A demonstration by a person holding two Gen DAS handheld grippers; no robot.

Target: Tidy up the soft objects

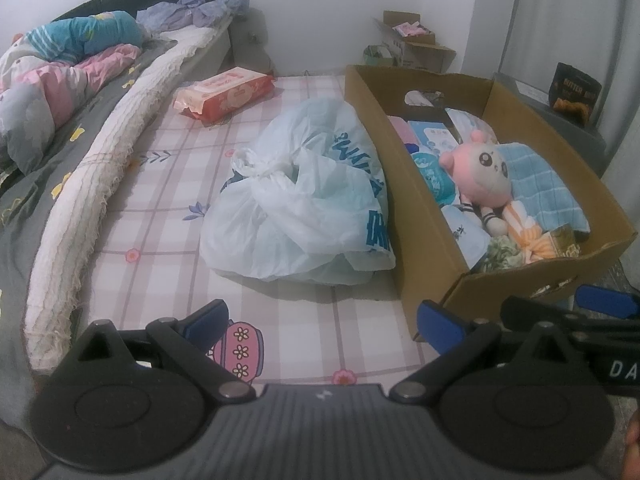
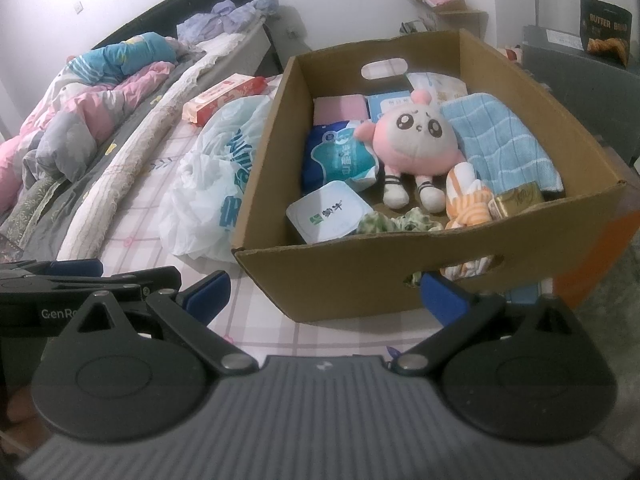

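Both grippers low at the bottom of their frames, jaws spread wide, nothing between them. Left gripper [image 1: 322, 322] hangs over the pink plaid bedsheet [image 1: 168, 184]; right gripper [image 2: 324, 292] sits just in front of the near wall of the cardboard box [image 2: 348, 284], its right blue pad [image 2: 442, 298] near the handle cutout.

Box fills the centre-right of the right wrist view, and the right side of the left wrist view. Inside: pink plush doll [image 2: 416, 148] in the middle, face up, legs toward the near wall. Light blue towel [image 2: 504, 144] to its right, against the right wall. Orange-striped cloth [image 2: 468, 200] at the doll's lower right, touching a gold packet [image 2: 518, 200]. Green patterned scrunchie [image 2: 396, 222] along the near wall. White tub with lid [image 2: 328, 216] at lower left of the box, blue wet-wipes pack [image 2: 340, 160] above it, pink pack [image 2: 340, 108] and a light blue box [image 2: 386, 106] at the back.

White plastic bag [image 1: 304, 204] with blue print lies crumpled on the sheet, touching the box's left wall. Red tissue pack [image 1: 226, 94] further back, upper centre-left, well apart from the bag. Rumpled pink and blue quilt [image 1: 60, 76] upper left. Dark butter bread bag [image 2: 606, 30] upper right.
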